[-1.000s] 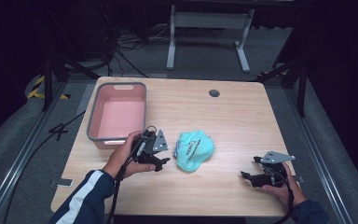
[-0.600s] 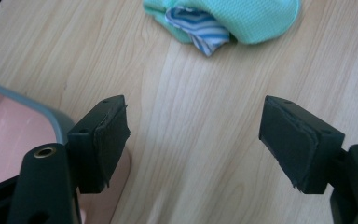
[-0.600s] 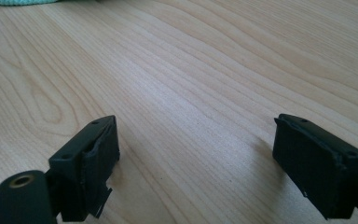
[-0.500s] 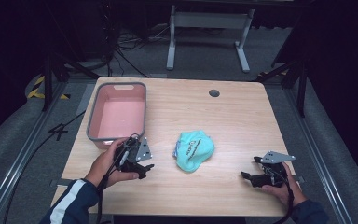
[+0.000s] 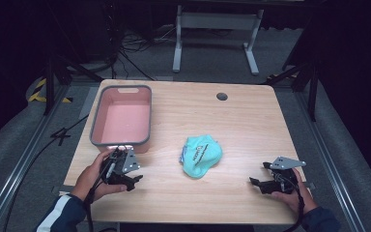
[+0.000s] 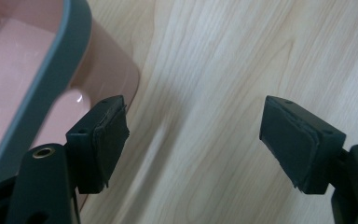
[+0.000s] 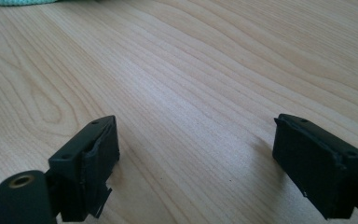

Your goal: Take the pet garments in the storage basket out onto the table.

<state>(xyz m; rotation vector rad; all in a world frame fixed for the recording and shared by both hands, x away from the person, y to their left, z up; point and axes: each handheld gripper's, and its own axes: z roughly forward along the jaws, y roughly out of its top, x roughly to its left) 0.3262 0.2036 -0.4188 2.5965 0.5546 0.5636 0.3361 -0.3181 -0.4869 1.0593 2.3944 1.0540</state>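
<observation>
the wooden table (image 5: 251,121) carries one pink bin (image 5: 121,119) with a grey rim at its far left and one crumpled teal cloth (image 5: 201,154) near the middle of the near half; one dark round grommet (image 5: 221,96) sits toward the far edge. the cloth lies flat on the table surface, apart from the bin and touching neither tool. the left gripper (image 5: 131,180) rests low at the near left, just in front of the bin's near wall, and the cloth lies to its right and slightly farther out. the right gripper (image 5: 254,182) rests at the near right, with the cloth to its left and farther out. the cloth's long axis runs roughly from near to far, tilted a little. by judgement the two tools are at about equal reach from it, the right perhaps marginally closer. in the left gripper view the jaws stand wide apart over bare wood beside the bin, holding nothing; in the right gripper view the jaws likewise stand wide apart and hold nothing, with a sliver of the cloth at the top edge.
</observation>
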